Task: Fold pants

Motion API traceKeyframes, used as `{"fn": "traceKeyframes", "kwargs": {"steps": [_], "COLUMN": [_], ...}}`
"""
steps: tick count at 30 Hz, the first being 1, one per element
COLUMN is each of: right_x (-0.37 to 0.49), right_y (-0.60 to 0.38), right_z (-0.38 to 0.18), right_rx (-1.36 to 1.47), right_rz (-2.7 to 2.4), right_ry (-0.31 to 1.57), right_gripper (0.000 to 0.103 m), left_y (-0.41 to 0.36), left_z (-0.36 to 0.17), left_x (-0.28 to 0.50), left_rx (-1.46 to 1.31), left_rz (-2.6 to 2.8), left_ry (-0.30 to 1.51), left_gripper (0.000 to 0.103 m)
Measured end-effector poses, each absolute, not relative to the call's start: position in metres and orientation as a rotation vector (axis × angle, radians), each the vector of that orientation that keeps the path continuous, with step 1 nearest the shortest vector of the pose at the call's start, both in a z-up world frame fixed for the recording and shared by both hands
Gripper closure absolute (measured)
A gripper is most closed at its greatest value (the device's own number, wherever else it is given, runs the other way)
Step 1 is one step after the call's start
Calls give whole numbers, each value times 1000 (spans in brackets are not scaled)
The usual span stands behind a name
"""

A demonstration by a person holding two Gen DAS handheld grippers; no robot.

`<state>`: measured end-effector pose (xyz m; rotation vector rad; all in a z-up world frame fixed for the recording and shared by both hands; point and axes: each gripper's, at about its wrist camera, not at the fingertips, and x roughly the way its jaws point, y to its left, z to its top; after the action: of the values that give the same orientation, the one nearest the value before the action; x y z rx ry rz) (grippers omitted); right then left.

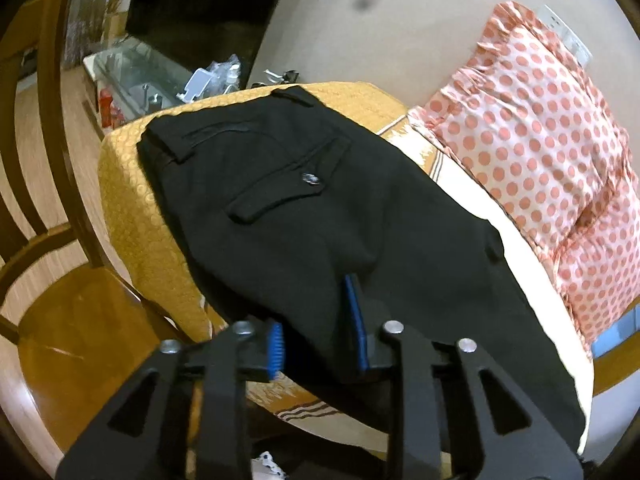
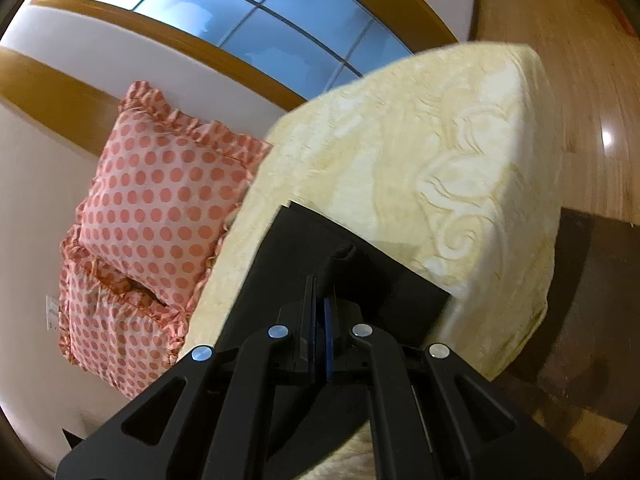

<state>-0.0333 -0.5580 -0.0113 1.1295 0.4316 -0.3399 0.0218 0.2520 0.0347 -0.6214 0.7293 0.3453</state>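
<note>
Black pants (image 1: 304,208) lie on the bed, waistband and buttoned back pocket at the far end on a yellow patterned cover (image 1: 132,208). My left gripper (image 1: 316,336) is open, its blue-padded fingers (image 1: 355,312) apart over the near edge of the pants, the right finger resting on the cloth. In the right wrist view my right gripper (image 2: 320,308) is shut on a pinched fold of the black pant leg (image 2: 352,280), whose hem end lies flat on the pale yellow bedspread (image 2: 440,152).
Two pink polka-dot pillows (image 1: 540,152) lean against the wall at the bed's far side, also in the right wrist view (image 2: 160,200). A wooden chair (image 1: 52,240) stands left of the bed. A cluttered glass shelf (image 1: 152,76) is behind. Wooden floor (image 2: 560,80) lies right.
</note>
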Motion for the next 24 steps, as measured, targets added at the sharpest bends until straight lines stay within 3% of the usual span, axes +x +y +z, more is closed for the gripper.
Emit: {"fn": "traceKeyframes", "kwargs": {"steps": [1,3,6,14,24], "right_x": [-33,-33,-34,-49,-64], "right_y": [-558,-556,-555,-554,-536], "right_z": [-11,-8,-9,-19,-12], "right_rx": [1128,1092,1067,1080,998], "right_rz": [-337,-342,-362,-384,-445], "right_ry": [432,424,443,441,425], "right_gripper": [100,100,100,100,100], "left_y": [256,260,260,256,270], "left_z": [33,34,37,34,27], "left_x": [21,20,21,23,24], "left_rx": [-647,-664,-655,-601,-622], "left_rz": [334,315,300,309,282], "left_ry": [727,721,714,736,742], "left_gripper": [76,87,90,87,91]}}
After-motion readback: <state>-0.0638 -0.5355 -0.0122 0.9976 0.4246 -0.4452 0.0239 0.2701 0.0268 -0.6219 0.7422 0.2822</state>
